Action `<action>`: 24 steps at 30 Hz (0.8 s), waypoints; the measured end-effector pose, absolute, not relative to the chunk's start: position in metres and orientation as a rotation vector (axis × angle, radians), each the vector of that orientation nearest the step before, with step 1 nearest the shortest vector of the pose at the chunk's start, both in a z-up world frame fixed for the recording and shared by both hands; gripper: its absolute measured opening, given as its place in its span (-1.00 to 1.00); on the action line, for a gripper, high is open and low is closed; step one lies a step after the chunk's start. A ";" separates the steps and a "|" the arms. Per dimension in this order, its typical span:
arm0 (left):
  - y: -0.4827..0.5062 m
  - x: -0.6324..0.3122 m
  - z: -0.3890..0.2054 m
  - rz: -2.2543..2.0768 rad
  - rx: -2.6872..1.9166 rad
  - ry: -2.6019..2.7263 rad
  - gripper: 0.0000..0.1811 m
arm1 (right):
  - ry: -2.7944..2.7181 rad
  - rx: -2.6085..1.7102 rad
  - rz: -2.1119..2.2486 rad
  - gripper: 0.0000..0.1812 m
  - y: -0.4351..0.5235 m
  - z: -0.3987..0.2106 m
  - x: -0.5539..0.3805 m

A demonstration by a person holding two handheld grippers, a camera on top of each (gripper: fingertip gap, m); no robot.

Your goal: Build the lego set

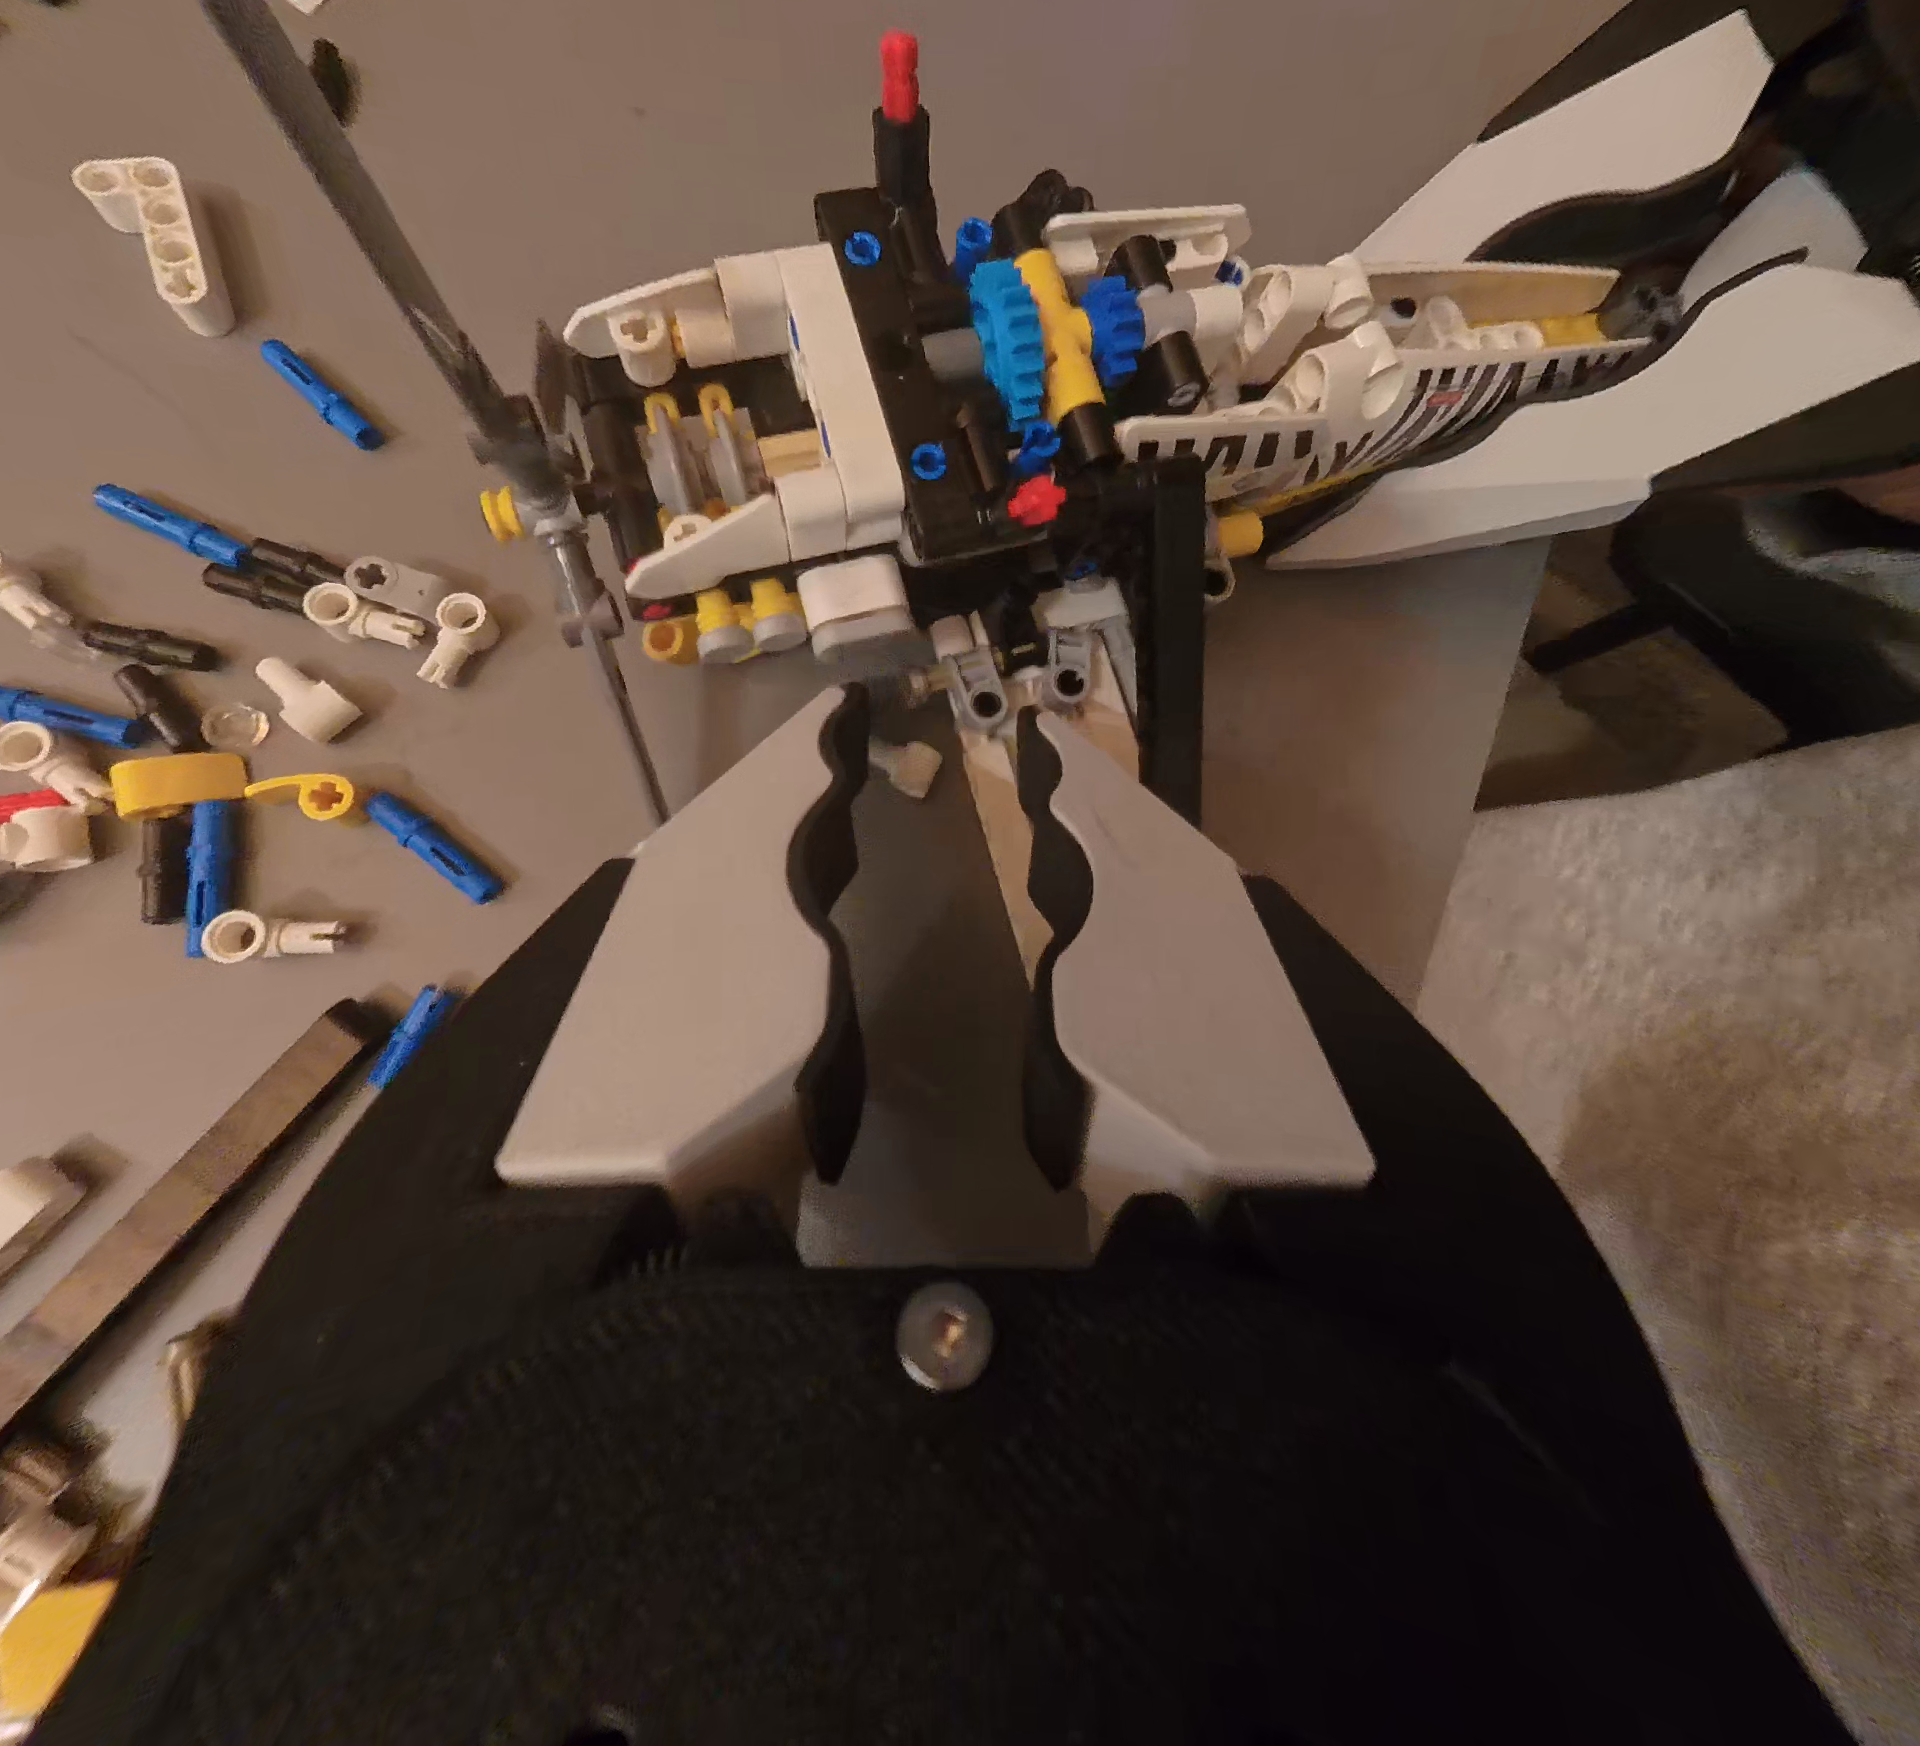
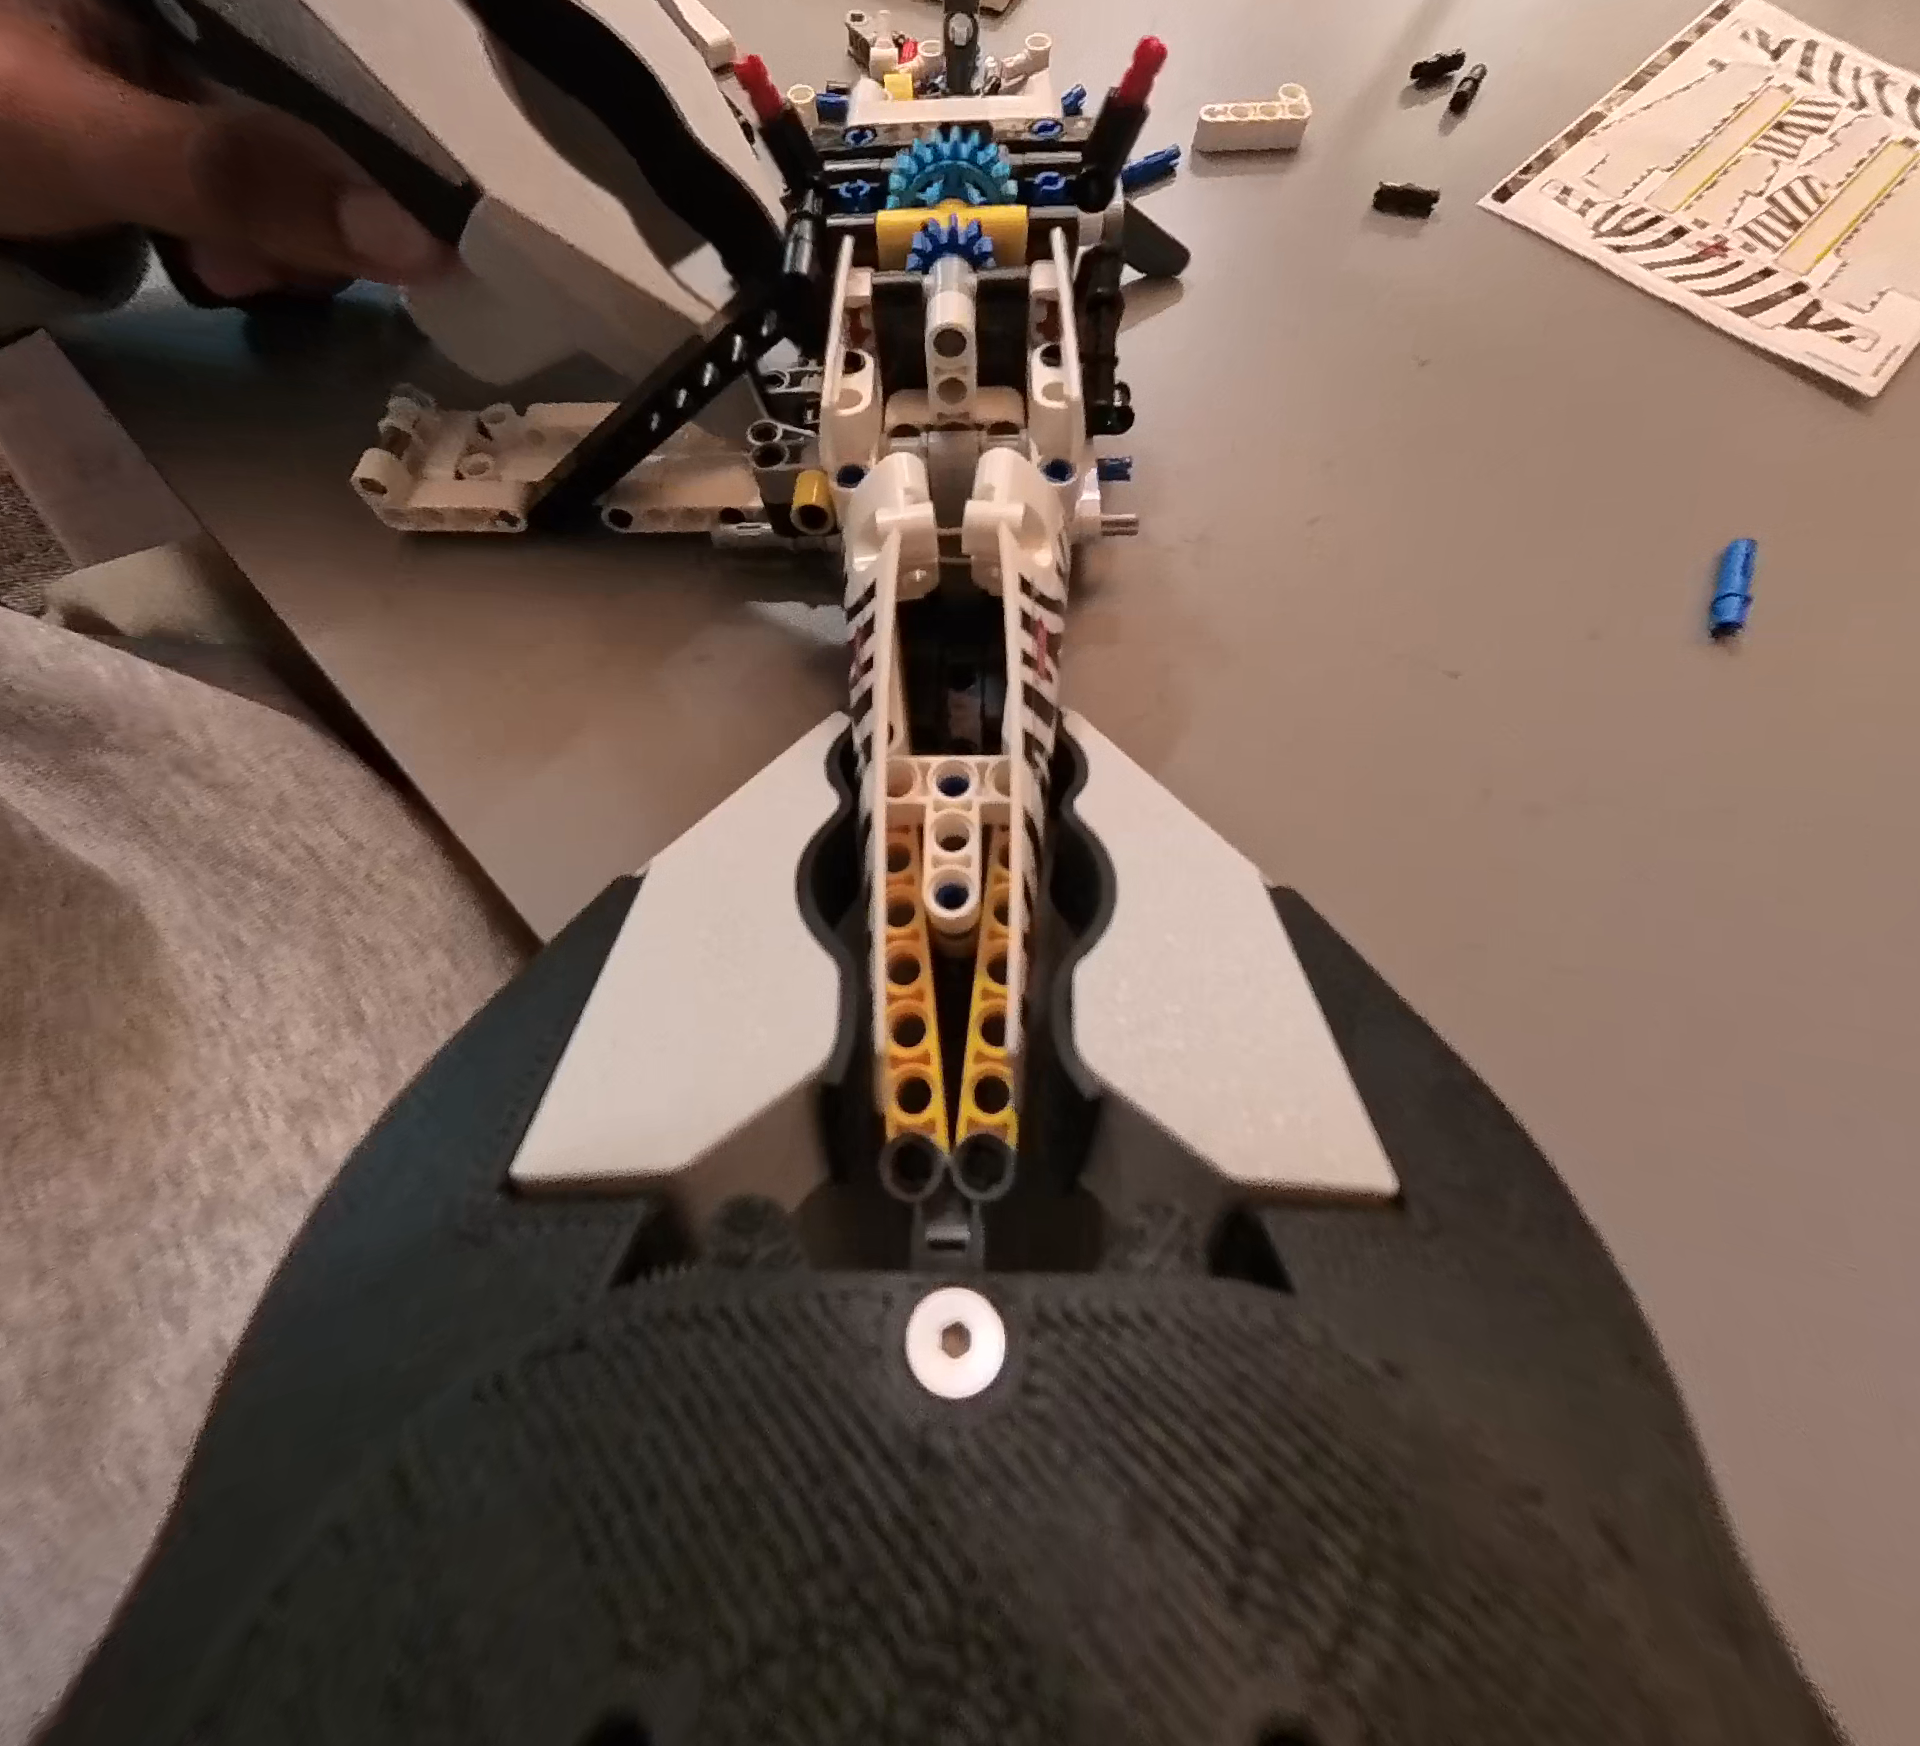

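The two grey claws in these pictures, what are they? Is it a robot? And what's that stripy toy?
Not a robot. A person holds two hand tools called grippers, each with two grey fingers and a camera looking along them. So each picture comes from one gripper.

In the right wrist view, the right gripper is shut on the tail of a half-built lego plane, white with zebra stripes and blue gears.

In the left wrist view you see the same plane from the side. The left gripper has its fingers apart just under it; whether it holds a part is hard to tell. The other gripper shows far right, on the tail.

On the grey table lie loose pieces: blue pins, a white beam and a sticker sheet. A booklet sits at the far edge.
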State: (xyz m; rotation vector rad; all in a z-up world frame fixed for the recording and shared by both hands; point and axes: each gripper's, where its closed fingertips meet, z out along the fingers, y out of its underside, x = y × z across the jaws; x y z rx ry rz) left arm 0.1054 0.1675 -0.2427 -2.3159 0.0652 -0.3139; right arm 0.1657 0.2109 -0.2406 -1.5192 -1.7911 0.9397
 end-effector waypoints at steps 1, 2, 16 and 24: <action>0.165 0.105 -0.242 -0.303 -2.316 0.071 -0.69 | -1.783 -1.526 0.936 -0.64 0.211 -0.241 0.166; 0.164 0.106 -0.241 -0.311 -2.309 0.069 -0.69 | -1.775 -1.532 0.932 -0.64 0.210 -0.240 0.167; 0.152 0.105 -0.215 -0.376 -2.211 0.046 -0.45 | -1.681 -1.614 0.892 -0.64 0.206 -0.240 0.173; 0.152 0.134 -0.215 -0.421 -2.165 0.041 0.14 | -1.625 -1.662 0.873 -0.64 0.199 -0.240 0.174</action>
